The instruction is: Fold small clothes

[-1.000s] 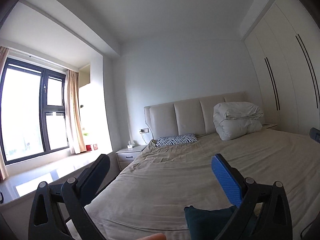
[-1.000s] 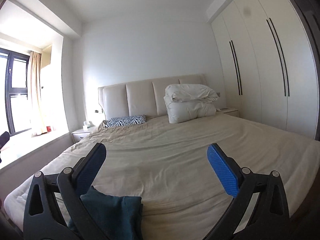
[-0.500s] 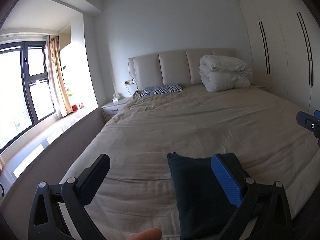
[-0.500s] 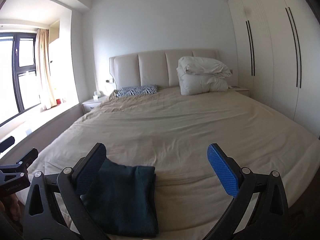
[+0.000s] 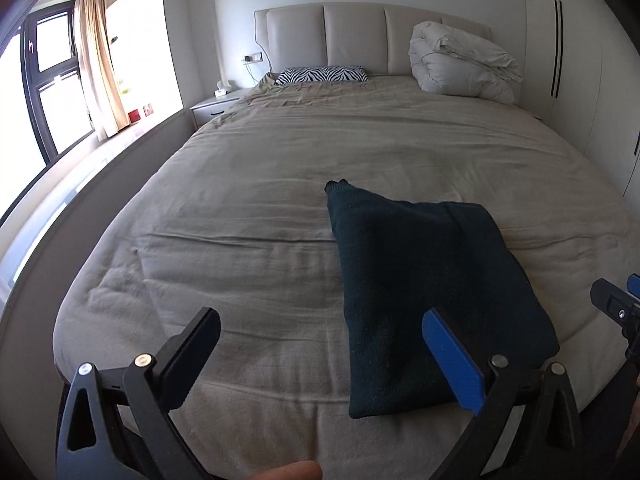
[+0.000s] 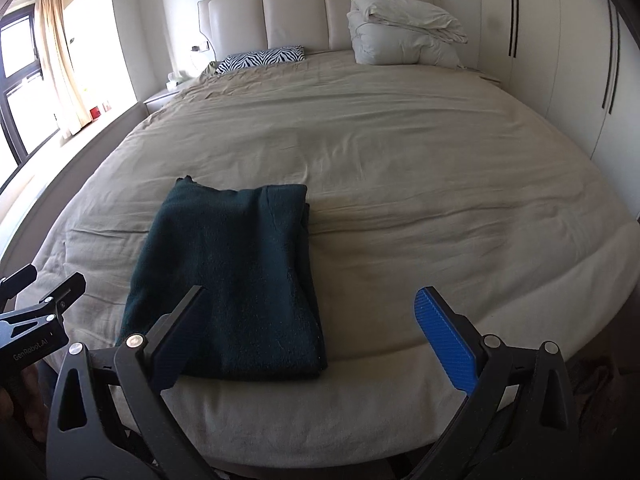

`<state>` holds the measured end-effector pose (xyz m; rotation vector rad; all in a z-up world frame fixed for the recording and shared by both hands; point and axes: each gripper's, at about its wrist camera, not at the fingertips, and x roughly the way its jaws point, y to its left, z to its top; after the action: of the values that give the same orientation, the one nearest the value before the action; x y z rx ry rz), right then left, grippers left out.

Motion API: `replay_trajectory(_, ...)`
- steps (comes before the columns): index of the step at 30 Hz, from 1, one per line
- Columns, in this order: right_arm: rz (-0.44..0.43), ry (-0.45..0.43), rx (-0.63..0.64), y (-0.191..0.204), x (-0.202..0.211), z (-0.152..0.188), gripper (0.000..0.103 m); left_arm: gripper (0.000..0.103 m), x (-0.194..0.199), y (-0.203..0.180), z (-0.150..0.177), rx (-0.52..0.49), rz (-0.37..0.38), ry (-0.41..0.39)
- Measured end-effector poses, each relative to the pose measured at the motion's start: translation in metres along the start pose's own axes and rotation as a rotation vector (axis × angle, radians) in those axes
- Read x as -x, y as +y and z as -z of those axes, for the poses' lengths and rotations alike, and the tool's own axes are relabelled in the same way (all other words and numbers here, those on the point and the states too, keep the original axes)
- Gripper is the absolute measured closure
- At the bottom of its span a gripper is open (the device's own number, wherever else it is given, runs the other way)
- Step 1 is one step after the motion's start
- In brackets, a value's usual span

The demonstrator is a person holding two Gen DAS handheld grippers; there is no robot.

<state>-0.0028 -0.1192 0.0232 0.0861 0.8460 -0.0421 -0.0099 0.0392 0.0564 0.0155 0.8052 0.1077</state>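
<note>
Lying folded near the foot of a beige bed (image 6: 400, 152), a dark teal garment (image 6: 236, 280) sits between two raised, empty grippers.

From the left: a dark-framed window (image 5: 44, 92) and tan curtain (image 5: 98, 60) line the left wall, with a white nightstand (image 5: 216, 106) at the far left corner of the bed. The left gripper (image 5: 320, 356) hovers over the near edge of the bedding, jaws spread wide and holding nothing; the garment lies flat under and beyond its blue-padded right finger (image 5: 452, 364). Against the padded headboard (image 6: 320, 12) at the far end rest a zebra-print pillow (image 6: 260, 58) and, to its right, a bundled white duvet (image 6: 404, 36). The right gripper (image 6: 312, 336) is likewise wide open and empty, the garment beneath its left finger (image 6: 180, 336). White wardrobe doors (image 6: 560, 40) fill the right wall.
</note>
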Motion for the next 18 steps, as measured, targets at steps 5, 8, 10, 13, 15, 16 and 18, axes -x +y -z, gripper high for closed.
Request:
replay_trajectory(5,0.001,0.033,0.02,0.006,-0.005,0.002,0.0,0.0,-0.014,0.001,0.01,0.029,0.036,0.066)
replay_trajectory(8,-0.007,0.044,0.028,0.01,-0.004,0.003,0.0,0.0,-0.017,0.0,0.014,0.027,0.033,0.081)
replay_trajectory(10,-0.006,0.046,0.039,0.012,-0.001,0.003,0.0,0.0,-0.018,-0.001,0.015,0.028,0.032,0.086)
replay_trajectory(13,-0.007,0.056,0.045,0.015,-0.001,0.004,0.0,0.0,-0.019,0.0,0.017,0.028,0.03,0.093)
replay_trajectory(15,-0.007,0.065,0.043,0.015,-0.002,0.005,0.0,0.0,-0.021,0.001,0.019,0.029,0.028,0.099)
replay_trajectory(16,-0.006,0.066,0.043,0.015,-0.003,0.005,0.0,0.0,-0.021,0.001,0.019,0.029,0.027,0.101)
replay_trajectory(18,-0.003,0.069,0.043,0.015,-0.004,0.006,0.0,0.0,-0.023,0.002,0.02,0.031,0.027,0.105)
